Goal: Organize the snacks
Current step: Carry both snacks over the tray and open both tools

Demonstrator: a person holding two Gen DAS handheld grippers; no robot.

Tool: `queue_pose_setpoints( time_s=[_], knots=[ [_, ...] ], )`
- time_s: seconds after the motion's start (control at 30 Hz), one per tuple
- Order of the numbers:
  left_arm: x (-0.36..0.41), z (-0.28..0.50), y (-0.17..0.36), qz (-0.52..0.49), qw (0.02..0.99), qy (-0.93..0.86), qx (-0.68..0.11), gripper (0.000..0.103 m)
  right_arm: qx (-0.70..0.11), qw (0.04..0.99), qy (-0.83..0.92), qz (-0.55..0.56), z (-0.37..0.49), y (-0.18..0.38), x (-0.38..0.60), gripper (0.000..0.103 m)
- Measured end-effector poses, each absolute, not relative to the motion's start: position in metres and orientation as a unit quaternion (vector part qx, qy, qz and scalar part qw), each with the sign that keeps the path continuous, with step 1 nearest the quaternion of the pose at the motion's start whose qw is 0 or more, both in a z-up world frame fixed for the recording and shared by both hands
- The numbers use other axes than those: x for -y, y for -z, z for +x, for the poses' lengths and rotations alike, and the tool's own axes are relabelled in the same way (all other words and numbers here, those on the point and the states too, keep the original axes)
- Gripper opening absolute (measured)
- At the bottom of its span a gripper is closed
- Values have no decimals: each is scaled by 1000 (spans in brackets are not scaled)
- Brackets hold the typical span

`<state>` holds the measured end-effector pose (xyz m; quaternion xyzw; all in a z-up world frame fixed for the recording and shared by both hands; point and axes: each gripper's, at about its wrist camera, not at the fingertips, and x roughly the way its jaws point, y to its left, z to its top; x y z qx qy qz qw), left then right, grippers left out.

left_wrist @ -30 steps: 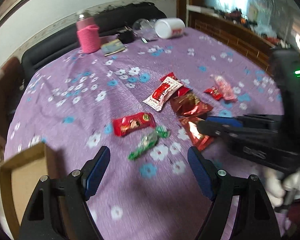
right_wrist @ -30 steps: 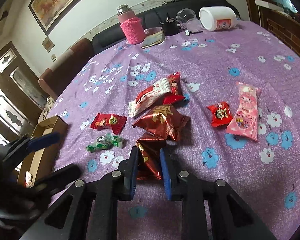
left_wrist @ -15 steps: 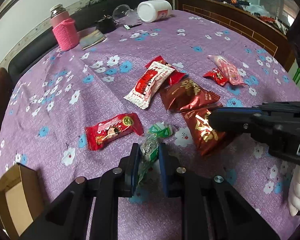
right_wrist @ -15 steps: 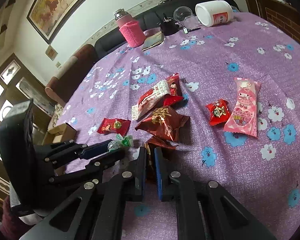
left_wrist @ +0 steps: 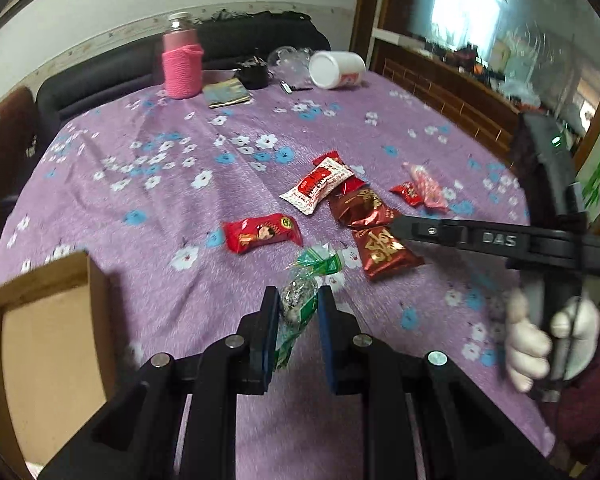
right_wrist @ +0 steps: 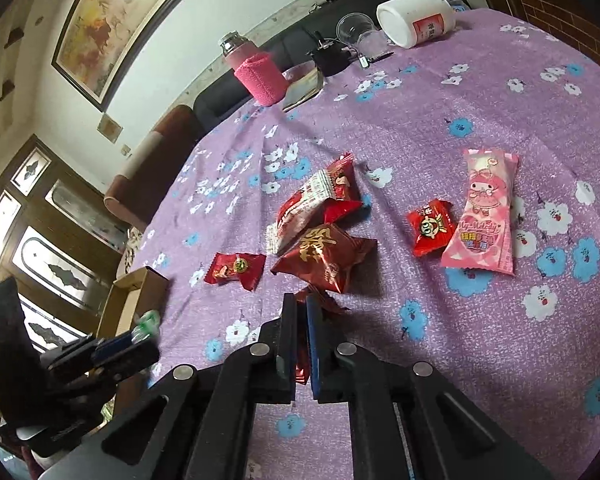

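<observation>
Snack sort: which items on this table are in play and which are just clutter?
In play:
- green candy, in left gripper
- dark red packet, in right gripper
- red candy
- red-and-white packet
- pink packet
- small red packet
- cardboard box

Clutter:
- pink-sleeved flask
- white jar on its side
- clear cup
- notebook
</observation>
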<state>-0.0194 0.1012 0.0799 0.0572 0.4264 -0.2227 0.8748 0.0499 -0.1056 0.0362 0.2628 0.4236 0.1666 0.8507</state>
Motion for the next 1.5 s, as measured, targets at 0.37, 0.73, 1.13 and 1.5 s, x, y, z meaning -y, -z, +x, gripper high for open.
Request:
queue_pose_setpoints(
  time_s=[0.37, 0.73, 1.13, 1.5],
  knots=[
    [-165, -60, -95, -21, 895, 197, -399, 18, -433, 864, -140, 214, 50, -29, 90, 50],
    [-241, -94, -106, -49, 910, 160, -379, 19, -450, 877, -103, 133, 35, -37, 59, 29],
    [-330, -71, -86, -108, 901, 83, -411, 19, -422, 868, -210, 158, 8, -92, 2, 29],
    [-366, -47, -65, -87, 890, -22, -447, 19, -451, 823, -334, 81, 7, -89, -159, 29]
  ],
)
